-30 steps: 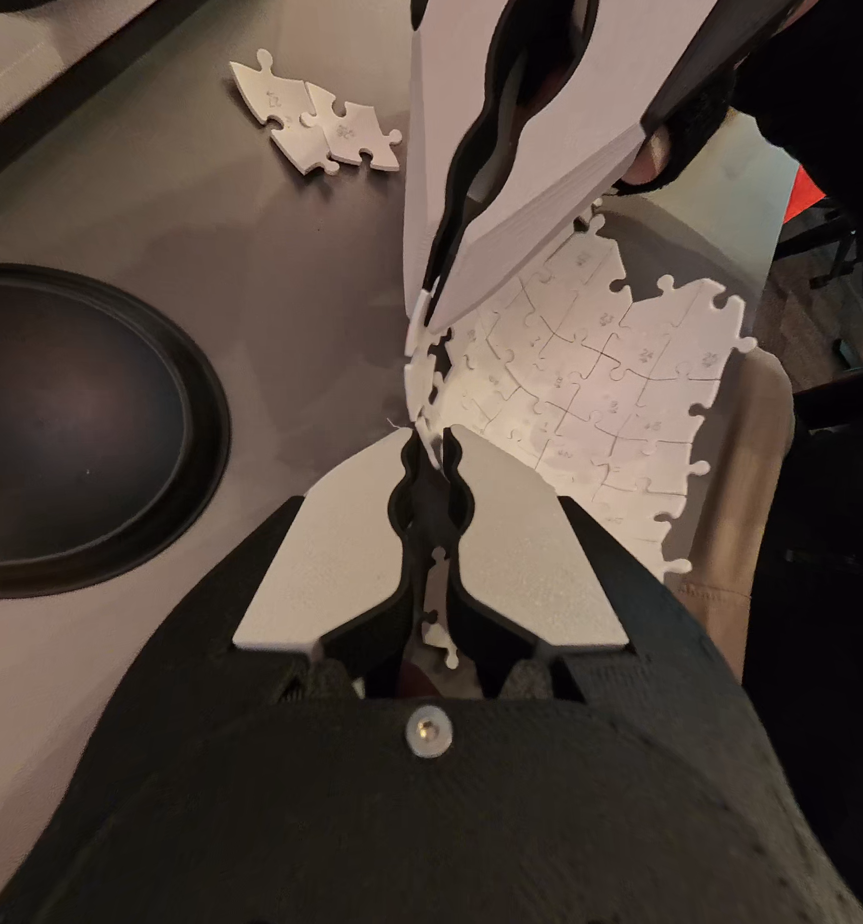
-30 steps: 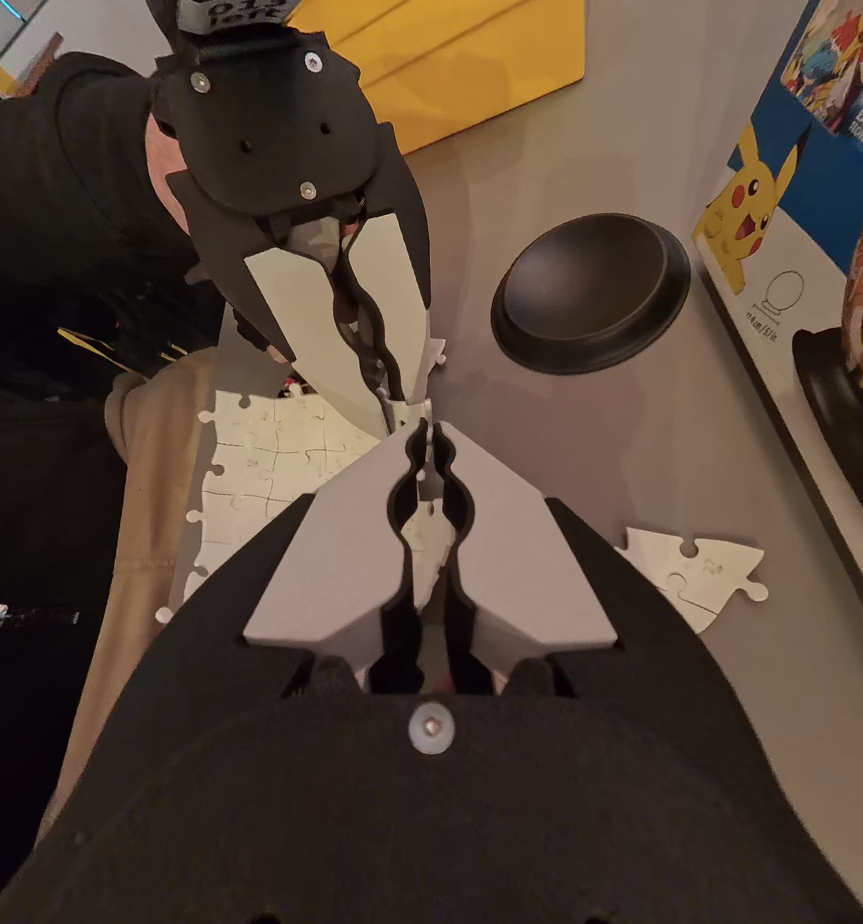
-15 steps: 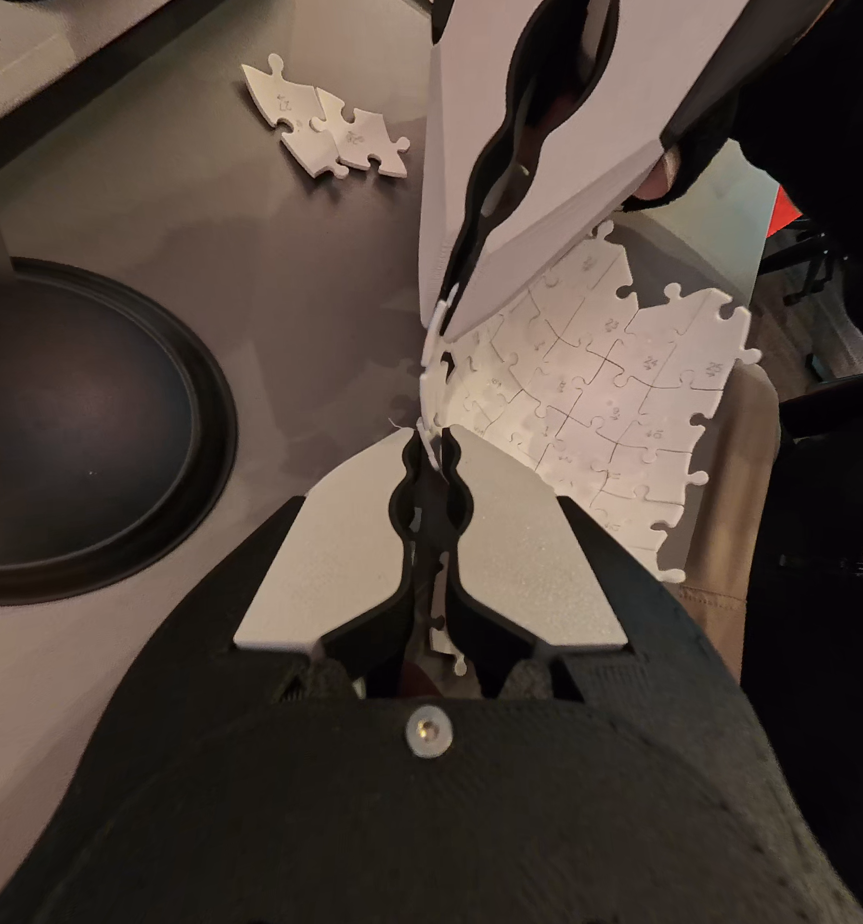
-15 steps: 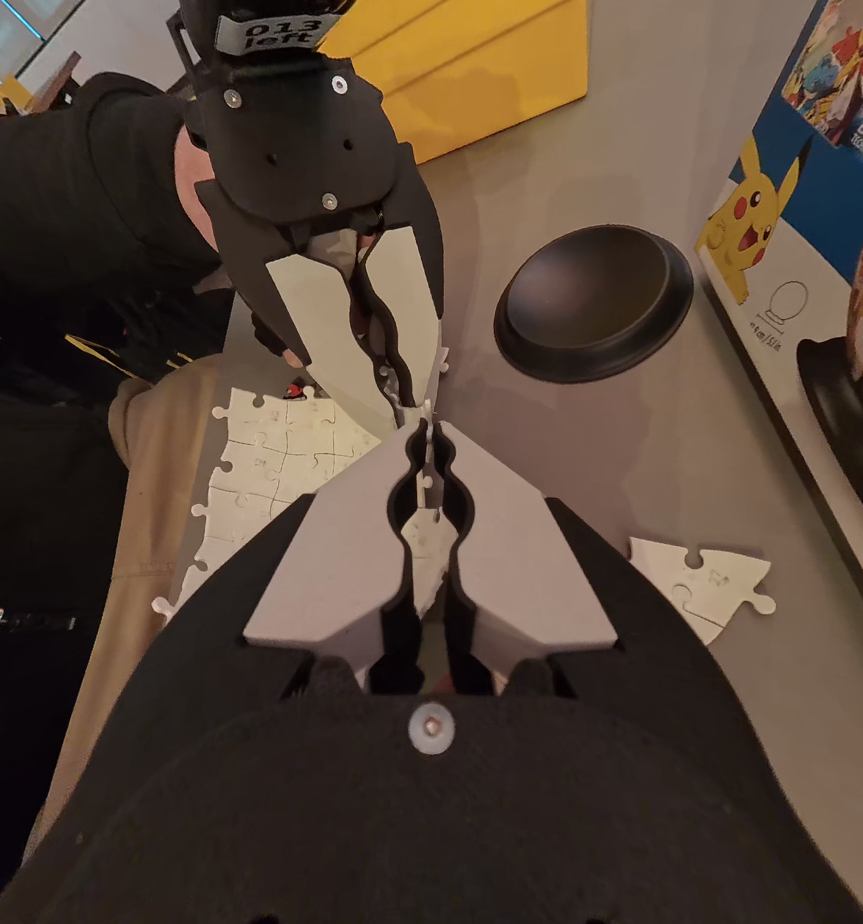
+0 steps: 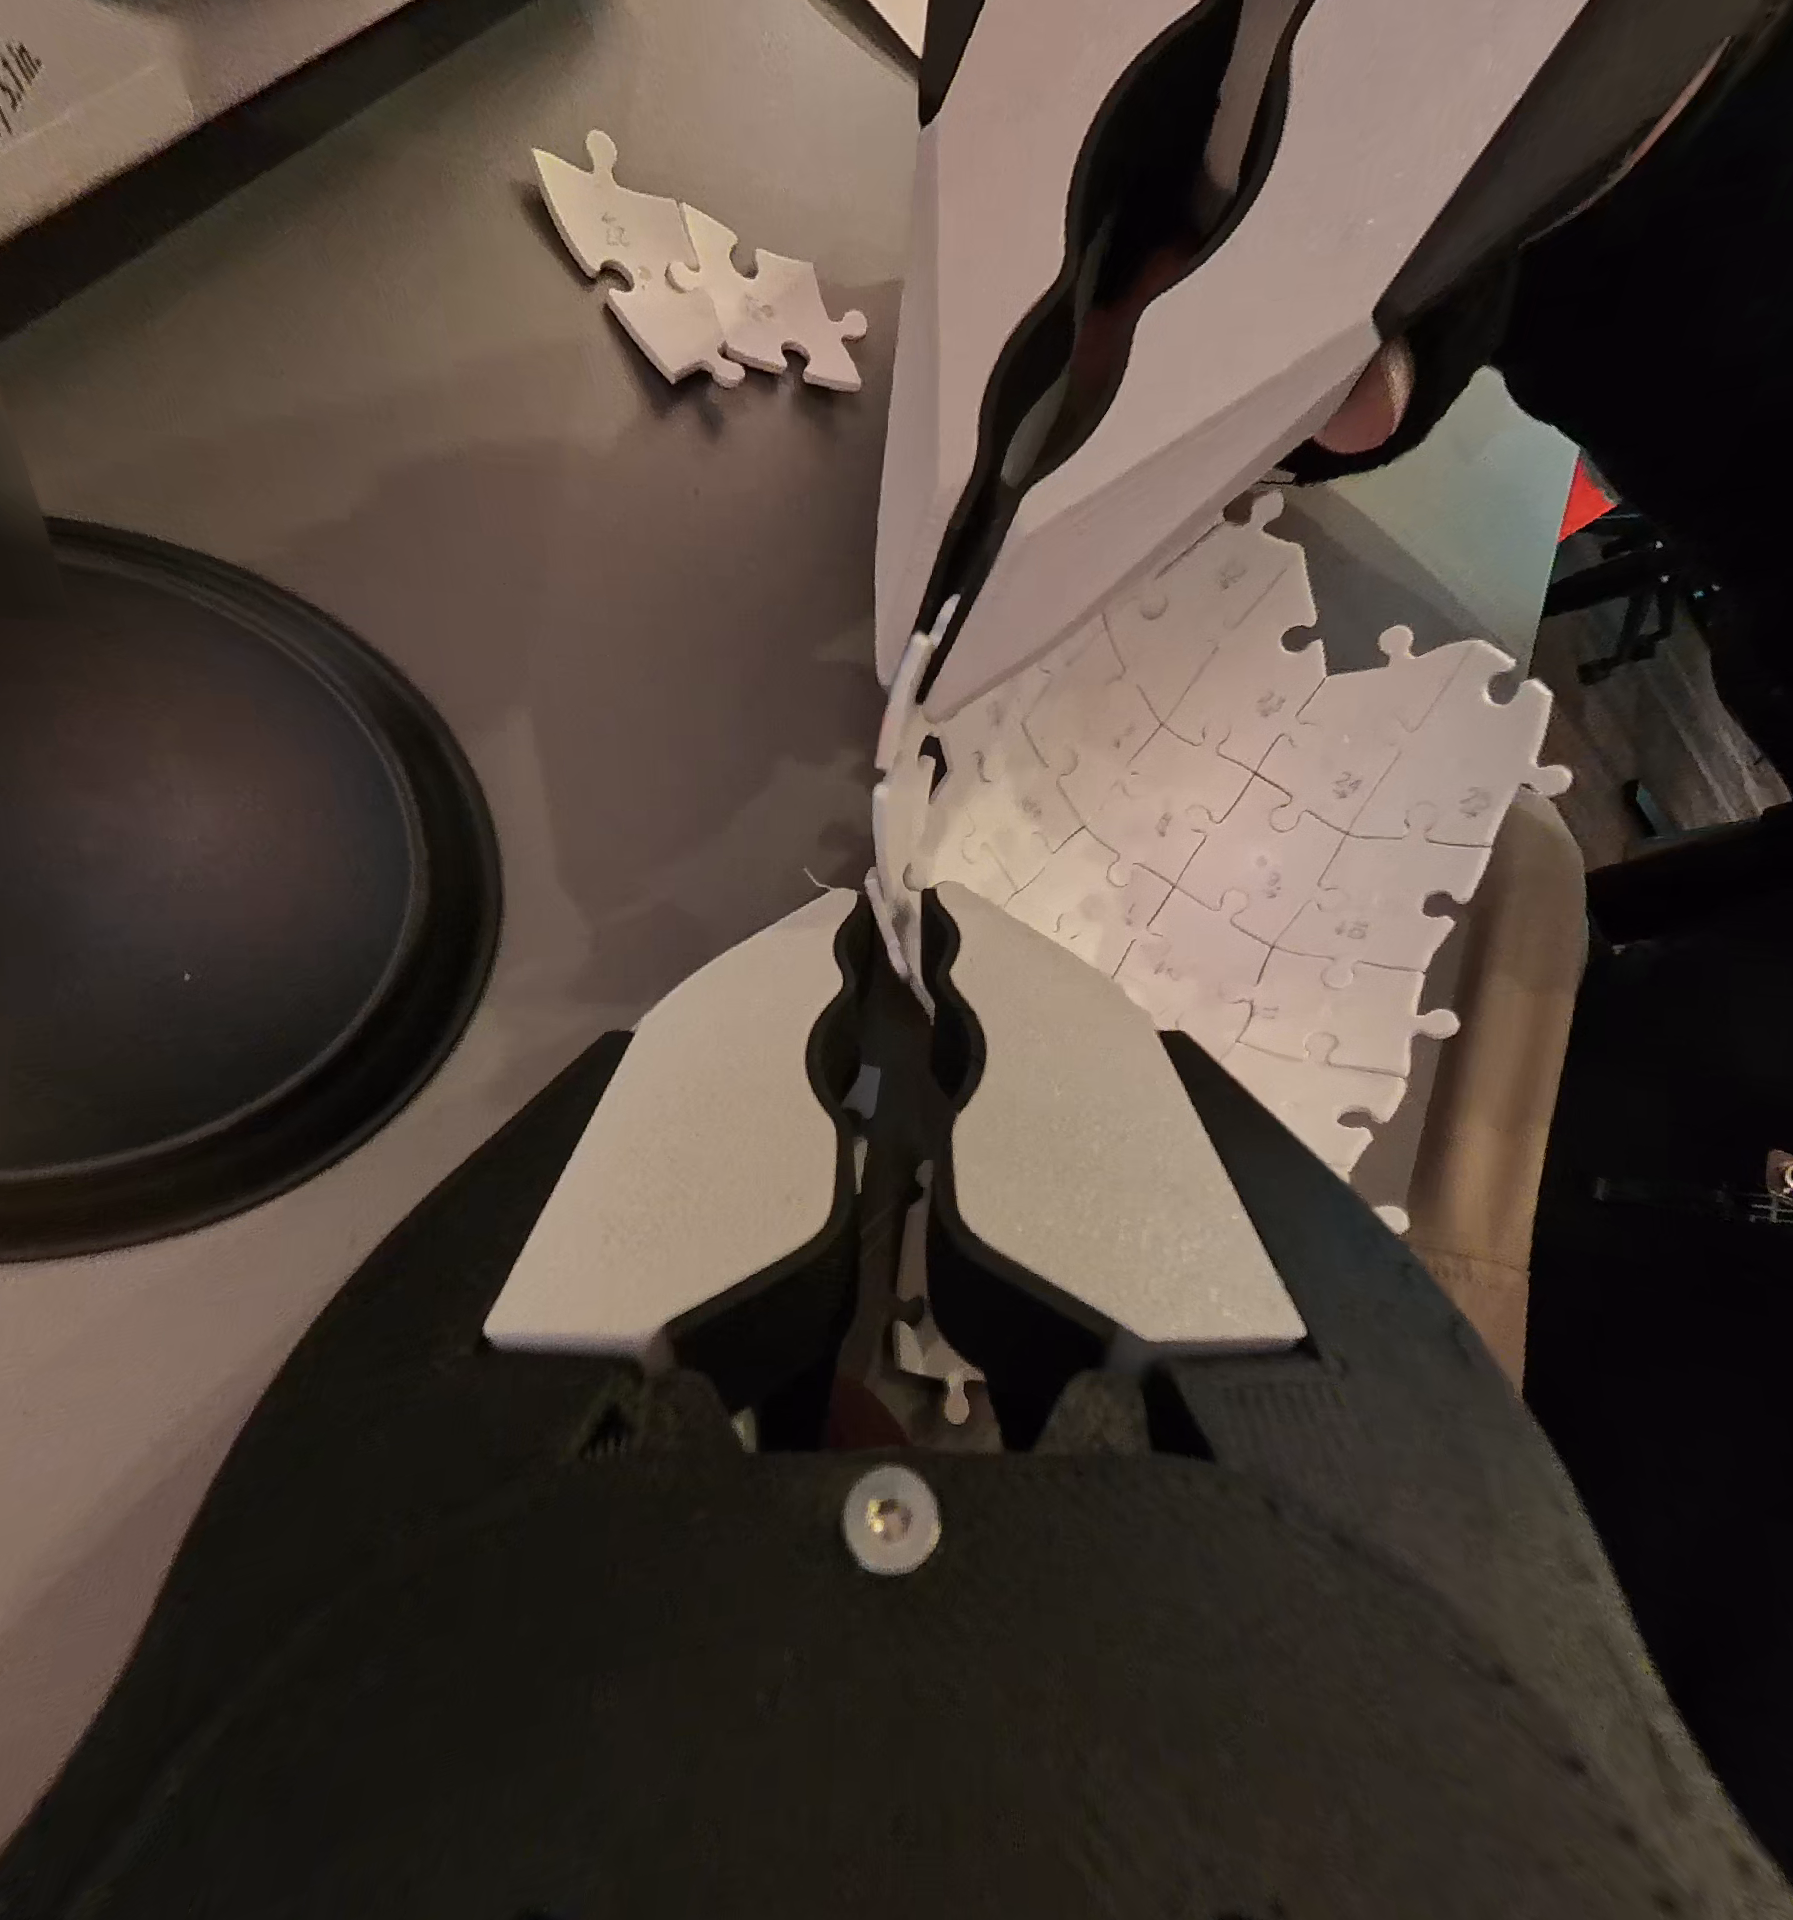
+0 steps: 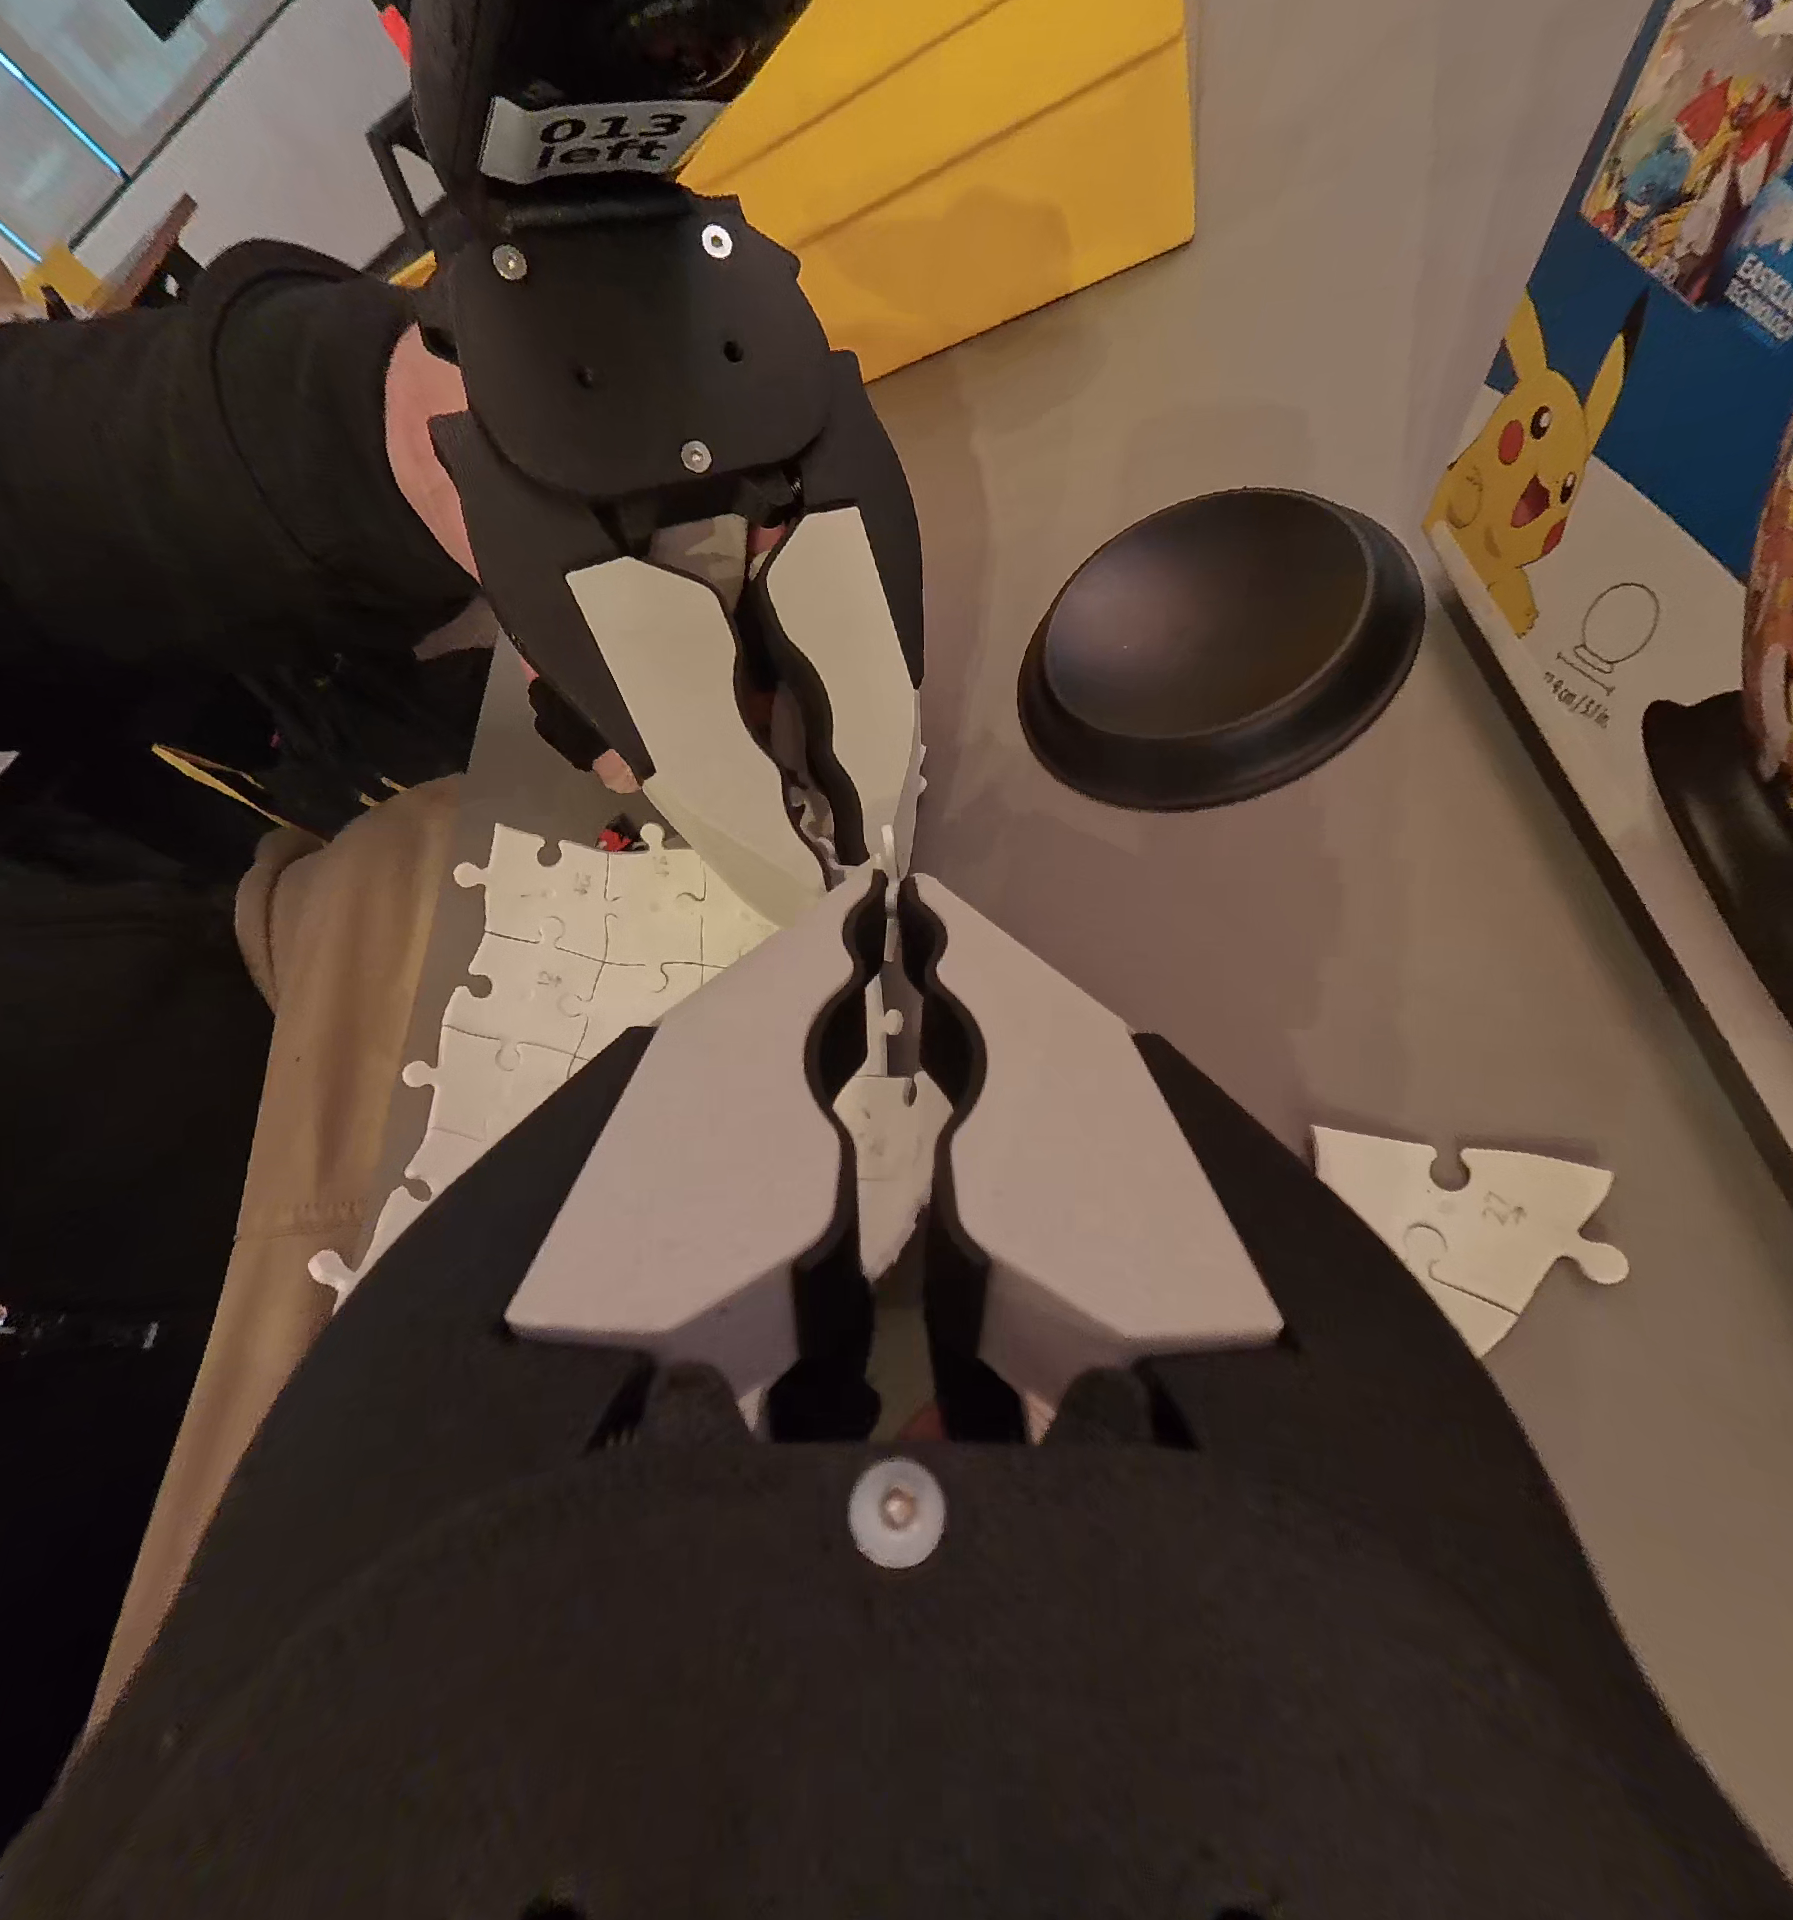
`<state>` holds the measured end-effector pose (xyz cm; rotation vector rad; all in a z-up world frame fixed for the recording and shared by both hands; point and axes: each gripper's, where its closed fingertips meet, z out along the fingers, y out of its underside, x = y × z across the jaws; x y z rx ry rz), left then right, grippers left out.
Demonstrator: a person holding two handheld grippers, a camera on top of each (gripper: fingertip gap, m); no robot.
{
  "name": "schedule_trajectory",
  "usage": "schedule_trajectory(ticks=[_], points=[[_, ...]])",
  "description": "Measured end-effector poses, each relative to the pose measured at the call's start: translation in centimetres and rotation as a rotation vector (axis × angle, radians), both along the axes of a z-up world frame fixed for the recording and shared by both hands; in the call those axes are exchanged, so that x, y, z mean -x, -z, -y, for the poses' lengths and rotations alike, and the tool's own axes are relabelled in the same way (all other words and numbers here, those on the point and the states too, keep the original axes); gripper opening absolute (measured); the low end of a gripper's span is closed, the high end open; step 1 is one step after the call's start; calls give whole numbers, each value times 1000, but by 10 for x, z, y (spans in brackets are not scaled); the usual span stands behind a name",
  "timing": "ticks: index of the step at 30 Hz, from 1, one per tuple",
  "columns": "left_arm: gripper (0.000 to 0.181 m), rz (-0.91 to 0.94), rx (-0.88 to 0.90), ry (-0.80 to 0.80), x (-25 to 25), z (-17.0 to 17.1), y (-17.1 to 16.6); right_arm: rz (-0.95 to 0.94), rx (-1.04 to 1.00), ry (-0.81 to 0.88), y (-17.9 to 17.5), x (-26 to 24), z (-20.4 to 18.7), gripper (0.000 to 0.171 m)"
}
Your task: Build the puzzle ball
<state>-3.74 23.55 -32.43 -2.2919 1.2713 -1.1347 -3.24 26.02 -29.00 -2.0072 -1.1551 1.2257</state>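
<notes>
A curved sheet of joined white puzzle pieces [image 5: 1245, 831] hangs past the table's edge, held by both grippers. My left gripper [image 5: 897, 909] is shut on the sheet's near edge, edge-on between its fingers. My right gripper [image 5: 923, 665] comes down from above and is shut on a white piece at the same edge, a little farther along. I cannot tell whether that piece is locked in. In the right wrist view my right gripper [image 6: 892, 883] meets the left gripper [image 6: 850, 842] tip to tip, with the sheet [image 6: 570, 966] on the left.
Two joined loose pieces [image 5: 705, 281] lie on the grey table and show in the right wrist view [image 6: 1463, 1216]. A black round stand [image 5: 175, 862] sits left, also [image 6: 1214, 644]. A yellow box [image 6: 954, 156] and the puzzle box [image 6: 1650, 364] stand behind. A person's sleeve [image 6: 175, 447] shows. Tip to tip, the grippers are about 4 cm apart.
Both grippers have stayed shut on the puzzle. The pair has shifted a little, and the left gripper stands more upright and nearer in the right wrist view.
</notes>
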Motion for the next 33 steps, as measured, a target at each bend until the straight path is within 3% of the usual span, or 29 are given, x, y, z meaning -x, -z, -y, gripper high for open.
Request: schedule_trajectory(ticks=[33], points=[[8, -7, -2, -8, 0, -3, 2, 150, -37, -14, 13, -7, 0, 2]])
